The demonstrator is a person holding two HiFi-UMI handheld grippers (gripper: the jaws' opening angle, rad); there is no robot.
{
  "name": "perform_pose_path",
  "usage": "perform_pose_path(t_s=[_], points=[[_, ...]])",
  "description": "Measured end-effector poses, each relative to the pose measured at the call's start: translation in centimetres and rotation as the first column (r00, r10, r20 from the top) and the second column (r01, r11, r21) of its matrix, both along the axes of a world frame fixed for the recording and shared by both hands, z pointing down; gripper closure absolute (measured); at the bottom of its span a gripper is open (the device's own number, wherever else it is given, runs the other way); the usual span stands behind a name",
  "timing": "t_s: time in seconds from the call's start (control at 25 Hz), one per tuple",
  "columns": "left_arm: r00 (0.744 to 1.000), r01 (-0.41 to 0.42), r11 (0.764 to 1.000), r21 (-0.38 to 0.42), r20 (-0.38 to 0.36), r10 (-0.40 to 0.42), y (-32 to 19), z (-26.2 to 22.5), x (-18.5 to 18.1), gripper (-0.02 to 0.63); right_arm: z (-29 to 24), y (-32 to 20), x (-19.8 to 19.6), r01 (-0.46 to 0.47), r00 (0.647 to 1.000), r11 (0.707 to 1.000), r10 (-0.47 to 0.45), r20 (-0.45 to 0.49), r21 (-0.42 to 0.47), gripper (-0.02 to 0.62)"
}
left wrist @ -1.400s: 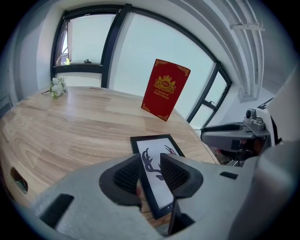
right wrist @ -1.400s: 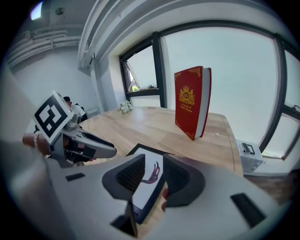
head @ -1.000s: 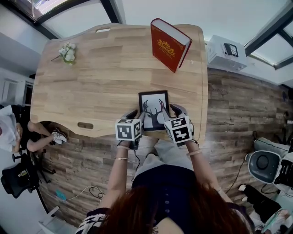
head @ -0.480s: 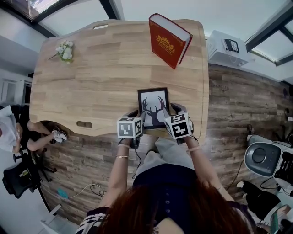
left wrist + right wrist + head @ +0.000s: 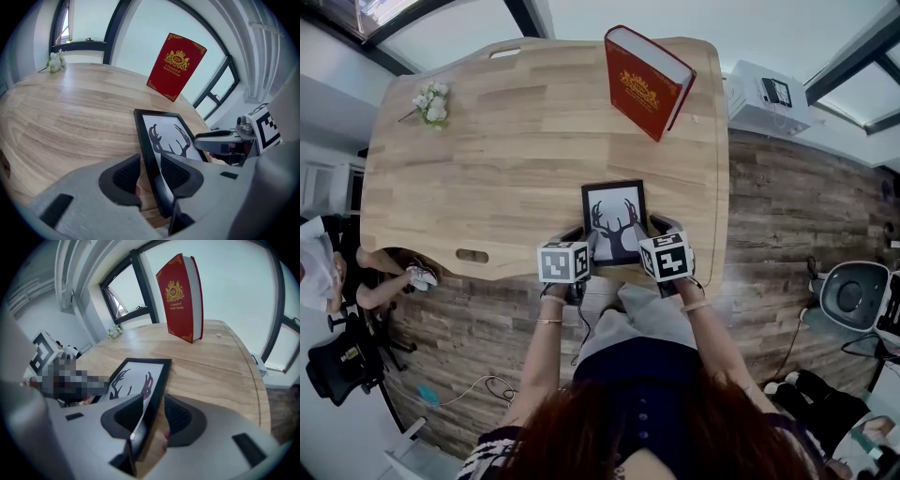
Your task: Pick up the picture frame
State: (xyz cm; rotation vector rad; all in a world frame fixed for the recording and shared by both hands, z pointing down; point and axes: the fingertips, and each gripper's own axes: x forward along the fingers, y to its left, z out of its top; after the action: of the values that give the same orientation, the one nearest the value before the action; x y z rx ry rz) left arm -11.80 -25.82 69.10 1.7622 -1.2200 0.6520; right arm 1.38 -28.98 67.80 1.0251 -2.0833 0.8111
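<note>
A black picture frame (image 5: pixel 614 220) with an antler print lies on the wooden table (image 5: pixel 506 169), close to its front edge. My left gripper (image 5: pixel 586 246) is at the frame's left side. In the left gripper view, the frame's (image 5: pixel 166 136) edge runs between the jaws (image 5: pixel 150 171), with a gap on the outer pad's side. My right gripper (image 5: pixel 649 239) is at the right side, and its jaws are opening. In the right gripper view, the frame's (image 5: pixel 136 378) edge sits between them (image 5: pixel 154 416), with a gap to the outer pad.
A red hardback book (image 5: pixel 647 84) stands upright at the table's far right. A small white flower sprig (image 5: pixel 431 103) lies at the far left. A white box (image 5: pixel 764 98) sits beyond the right edge. Another person (image 5: pixel 319 272) sits at the left, beside a black office chair (image 5: pixel 337 366).
Both grippers have sunk a little along the frame's two sides, and the right one has rolled slightly. The frame itself has not shifted on the table.
</note>
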Motion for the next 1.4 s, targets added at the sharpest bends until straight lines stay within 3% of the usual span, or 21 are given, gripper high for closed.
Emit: perform_pose_path(t_s=[0.28, 0.68, 0.96, 1.4], points=[[1.000, -0.010, 1.000, -0.003, 0.001, 0.010, 0.06, -0.01, -0.01, 0.469, 0.62, 0.38, -0.18, -0.003, 1.000, 1.000, 0.003, 0.000, -0.028, 0.463], [0.999, -0.017, 0.999, -0.028, -0.030, 0.016, -0.41, 0.10, 0.29, 0.487, 0.93, 0.16, -0.12, -0.084, 0.995, 0.994, 0.087, 0.040, -0.068, 0.482], [0.996, 0.048, 0.999, -0.019, -0.072, -0.049, -0.40, 0.01, 0.22, 0.512, 0.85, 0.19, 0.18, -0.111, 0.993, 0.992, 0.113, 0.032, -0.064, 0.507], [0.998, 0.055, 0.998, 0.019, -0.033, -0.054, -0.36, -0.43, 0.21, 0.522, 0.44, 0.75, 0.50, -0.143, 0.989, 0.989, 0.144, 0.033, -0.035, 0.514]])
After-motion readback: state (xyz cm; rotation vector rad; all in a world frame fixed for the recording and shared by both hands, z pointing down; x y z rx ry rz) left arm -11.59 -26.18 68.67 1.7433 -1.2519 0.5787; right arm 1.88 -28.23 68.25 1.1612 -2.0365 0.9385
